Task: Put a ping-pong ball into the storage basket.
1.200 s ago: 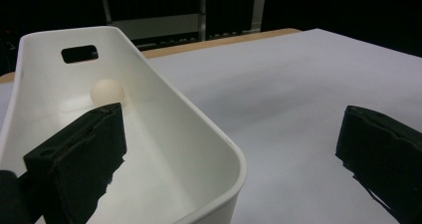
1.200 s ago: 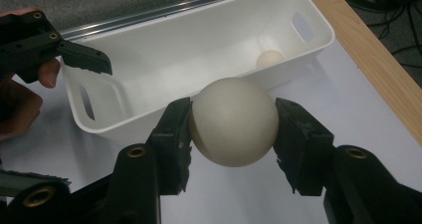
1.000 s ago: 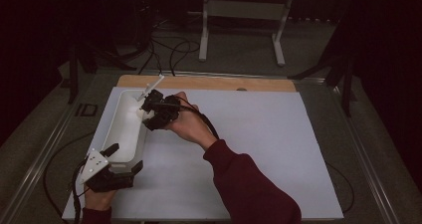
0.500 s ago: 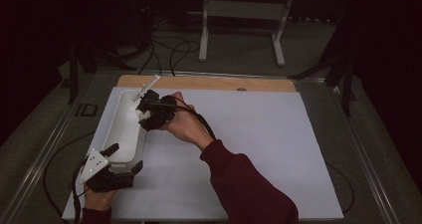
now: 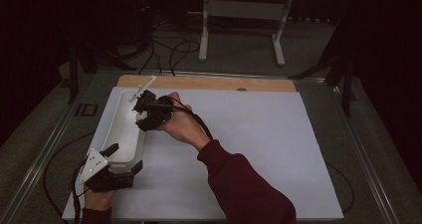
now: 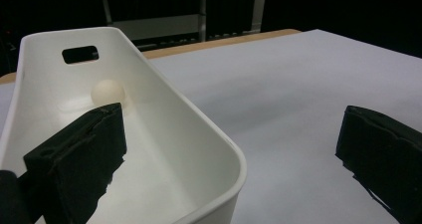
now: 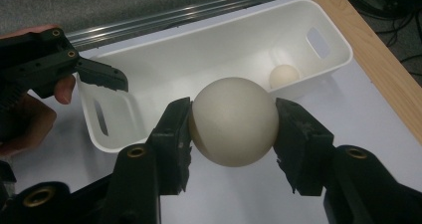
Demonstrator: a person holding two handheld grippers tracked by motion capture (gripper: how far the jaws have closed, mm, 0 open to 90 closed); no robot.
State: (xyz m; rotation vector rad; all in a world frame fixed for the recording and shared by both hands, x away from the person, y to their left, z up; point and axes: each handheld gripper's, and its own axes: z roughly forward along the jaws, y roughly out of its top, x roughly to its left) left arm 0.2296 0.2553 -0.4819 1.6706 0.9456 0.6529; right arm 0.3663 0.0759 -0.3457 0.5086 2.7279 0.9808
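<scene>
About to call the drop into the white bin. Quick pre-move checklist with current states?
1. Ball clamped between the right hand-held gripper jaws: ok, pads press on both its sides.
2. Held ball above the white bin opening: cannot tell; in the right gripper view it sits in front of the near long wall, and in the high view the gripper is at the bin's right rim.
3. Left hand-held gripper steadying the bin: not ok as a clamp; one jaw inside, one outside the near end wall, jaws open.
4. Landing space in the bin: ok; a single small ball lies near the far end.
5. Bin upright on the white mat: ok.
</scene>
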